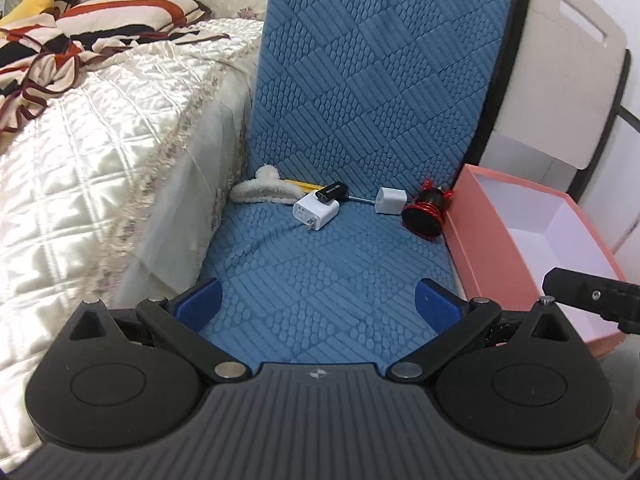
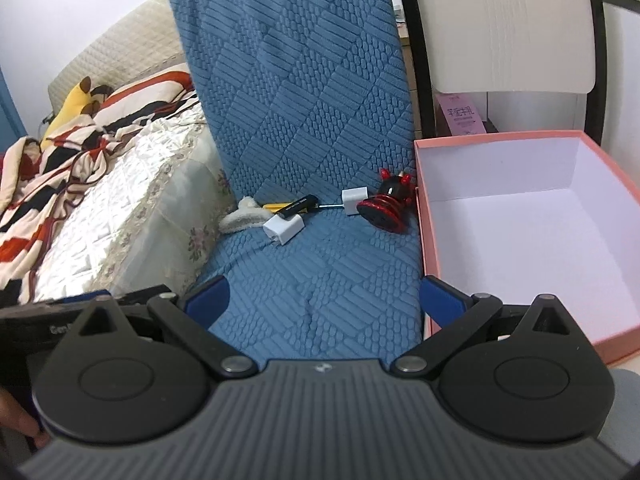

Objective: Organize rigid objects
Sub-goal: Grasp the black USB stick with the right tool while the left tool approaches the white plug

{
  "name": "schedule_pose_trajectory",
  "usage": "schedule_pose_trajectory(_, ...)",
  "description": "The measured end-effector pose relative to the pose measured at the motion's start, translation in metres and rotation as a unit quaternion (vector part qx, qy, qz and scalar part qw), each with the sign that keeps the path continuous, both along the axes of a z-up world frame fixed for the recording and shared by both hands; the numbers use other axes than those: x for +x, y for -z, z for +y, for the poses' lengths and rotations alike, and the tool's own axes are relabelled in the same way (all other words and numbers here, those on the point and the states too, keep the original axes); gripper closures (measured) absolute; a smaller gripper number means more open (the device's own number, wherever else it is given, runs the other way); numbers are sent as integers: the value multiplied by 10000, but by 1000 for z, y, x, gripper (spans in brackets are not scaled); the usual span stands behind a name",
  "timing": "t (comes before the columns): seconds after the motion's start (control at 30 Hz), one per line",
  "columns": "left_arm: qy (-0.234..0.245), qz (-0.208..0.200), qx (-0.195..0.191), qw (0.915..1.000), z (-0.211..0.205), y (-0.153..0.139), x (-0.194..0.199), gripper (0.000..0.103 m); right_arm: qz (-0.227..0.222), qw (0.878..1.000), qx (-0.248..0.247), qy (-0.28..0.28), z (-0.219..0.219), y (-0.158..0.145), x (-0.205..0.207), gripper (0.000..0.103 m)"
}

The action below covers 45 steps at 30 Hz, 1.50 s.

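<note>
Small objects lie at the back of a blue quilted seat cushion (image 1: 320, 272) (image 2: 320, 280): a white wall charger (image 1: 315, 211) (image 2: 283, 227) with a black stick-shaped device (image 1: 331, 192) (image 2: 298, 206) resting on it, a small white cube adapter (image 1: 391, 201) (image 2: 354, 200), a red and black toy (image 1: 426, 216) (image 2: 387, 205), a yellow-handled tool (image 1: 302, 186) (image 2: 276, 207) and a fluffy white hair clip (image 1: 260, 192) (image 2: 240, 216). A pink box (image 1: 492, 264) (image 2: 424, 216) with a white inside stands to their right. My left gripper (image 1: 318, 304) and right gripper (image 2: 324, 300) hover open above the seat's front, holding nothing.
A bed with a cream quilted cover (image 1: 80, 160) (image 2: 100, 216) and a striped blanket (image 1: 48, 48) lies to the left. A white chair back (image 1: 560, 60) (image 2: 504, 28) stands behind the box. The other gripper's body (image 1: 592, 296) (image 2: 48, 320) shows at each frame's edge.
</note>
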<state>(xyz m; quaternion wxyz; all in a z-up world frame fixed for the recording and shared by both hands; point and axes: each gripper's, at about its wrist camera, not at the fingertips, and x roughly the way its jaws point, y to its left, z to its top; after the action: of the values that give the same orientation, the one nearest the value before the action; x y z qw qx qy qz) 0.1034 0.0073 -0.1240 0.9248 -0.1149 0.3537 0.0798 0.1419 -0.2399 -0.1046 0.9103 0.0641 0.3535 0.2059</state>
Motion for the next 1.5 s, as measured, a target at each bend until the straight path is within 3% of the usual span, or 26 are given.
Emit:
schedule_pose_trajectory(0.33, 171, -120, -73, 9998, 8, 52, 65, 0, 81, 9995, 302, 103, 8, 44, 61, 3)
schedule_pose_trajectory(0.43, 488, -124, -222, 9985, 13, 65, 82, 0, 48, 9990, 433, -42, 13, 52, 78, 6)
schedule_pose_trajectory(0.6, 559, -61, -388, 9977, 23, 81, 111, 0, -3, 9970, 705, -313, 25, 53, 95, 7)
schedule_pose_trajectory(0.73, 597, 116, -313, 9977, 30, 92, 134, 0, 295, 9947, 916, -373, 33, 65, 119, 7)
schedule_pose_trajectory(0.9, 587, 324, -277, 9974, 46, 106, 161, 0, 317, 9952, 766, -513, 53, 70, 154, 21)
schedule_pose_trajectory(1.1, 638, 547, -283, 9961, 60, 120, 198, 0, 366, 9941, 703, -736, 76, 88, 207, 22)
schedule_pose_trajectory(1.27, 588, 736, -289, 9951, 75, 134, 224, 7, 835, 9873, 1069, -823, 85, 116, 245, 22)
schedule_pose_trajectory(1.5, 779, 833, -302, 9930, 83, 147, 252, 15, 1274, 9815, 982, -1035, 112, 137, 275, 22)
